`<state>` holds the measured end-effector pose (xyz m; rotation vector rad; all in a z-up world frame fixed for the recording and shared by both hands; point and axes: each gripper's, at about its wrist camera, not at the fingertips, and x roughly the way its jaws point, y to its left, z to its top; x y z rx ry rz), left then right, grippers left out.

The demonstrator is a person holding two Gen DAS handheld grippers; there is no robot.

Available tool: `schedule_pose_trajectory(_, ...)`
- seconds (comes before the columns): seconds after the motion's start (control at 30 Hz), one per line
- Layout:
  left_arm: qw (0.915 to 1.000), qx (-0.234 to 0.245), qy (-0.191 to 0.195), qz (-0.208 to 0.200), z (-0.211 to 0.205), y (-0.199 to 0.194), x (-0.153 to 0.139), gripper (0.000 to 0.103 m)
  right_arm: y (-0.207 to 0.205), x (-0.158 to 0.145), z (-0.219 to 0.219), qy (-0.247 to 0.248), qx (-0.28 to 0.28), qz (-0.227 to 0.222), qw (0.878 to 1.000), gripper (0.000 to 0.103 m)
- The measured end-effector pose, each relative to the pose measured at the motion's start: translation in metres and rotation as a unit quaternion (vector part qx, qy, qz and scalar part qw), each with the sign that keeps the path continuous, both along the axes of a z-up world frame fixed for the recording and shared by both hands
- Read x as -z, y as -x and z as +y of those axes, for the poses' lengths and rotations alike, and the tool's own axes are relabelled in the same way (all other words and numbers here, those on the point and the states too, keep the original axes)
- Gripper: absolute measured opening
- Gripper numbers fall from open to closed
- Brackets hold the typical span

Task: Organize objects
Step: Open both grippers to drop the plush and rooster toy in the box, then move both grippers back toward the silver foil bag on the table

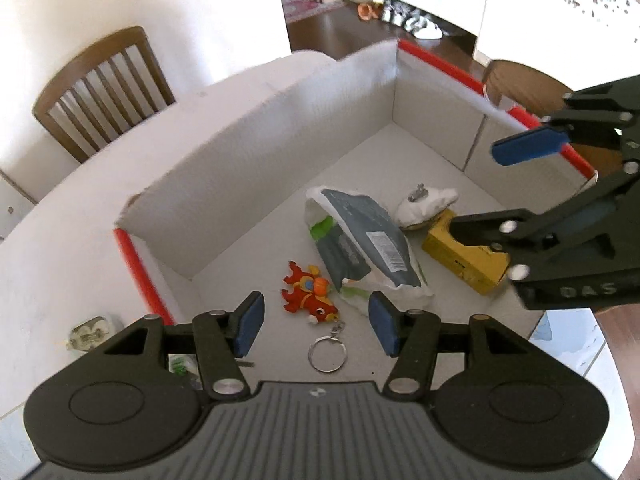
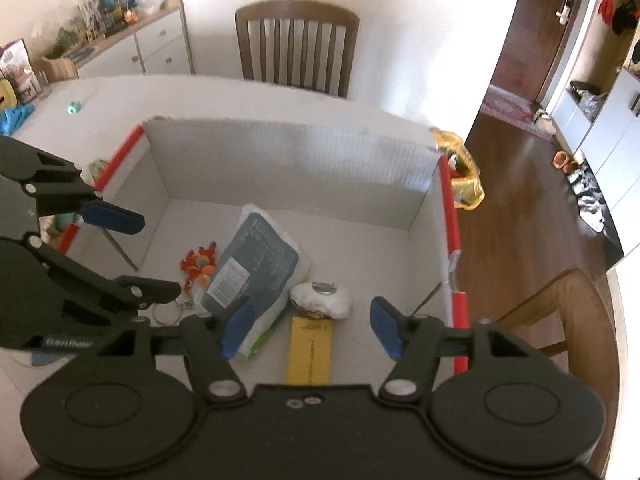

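From above, I see the box (image 2: 280, 160) is open-topped, its white walls closing all four sides. The far floor by the back wall lies bare. Nearer me, the grey-and-white pouch (image 2: 256, 264) fills the middle, with the red fish keychain (image 1: 308, 292) just left of it and the white bundle (image 2: 322, 300) and yellow carton (image 2: 310, 352) right. My right tool (image 1: 504, 196) hangs open over the right wall.

A wooden slat-backed chair (image 2: 295, 46) stands at the far edge of the white desk (image 2: 248, 96); a second wooden chair (image 2: 560, 312) sits off its right edge; a white sideboard (image 2: 156, 46) heaped with toys lines the far-left wall; dark wood floor (image 2: 520, 176) runs right, with a patterned rug (image 2: 510, 106) beyond.
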<state>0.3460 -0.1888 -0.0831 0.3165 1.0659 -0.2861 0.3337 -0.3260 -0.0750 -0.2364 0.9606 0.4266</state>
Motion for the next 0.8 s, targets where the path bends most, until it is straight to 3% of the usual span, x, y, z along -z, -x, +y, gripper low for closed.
schedule_pose_trajectory(0.17,0.9995,-0.012,0.02,-0.02,0.01,0.014,-0.017,0.057,0.013,-0.018,-0.006,-0.018,0.003,-0.019,1.0,0.065)
schedule_pose_trajectory(0.53,0.9946,-0.024,0.078,-0.064,0.031,0.059,-0.059,0.057,0.048,-0.05,-0.012,-0.074,0.018,-0.052,0.996,0.084)
schedule_pose_trajectory(0.8,0.9865,-0.041,0.123,-0.1,0.061,0.091,-0.085,0.069,0.077,-0.068,0.001,-0.117,0.014,-0.076,0.99,0.098)
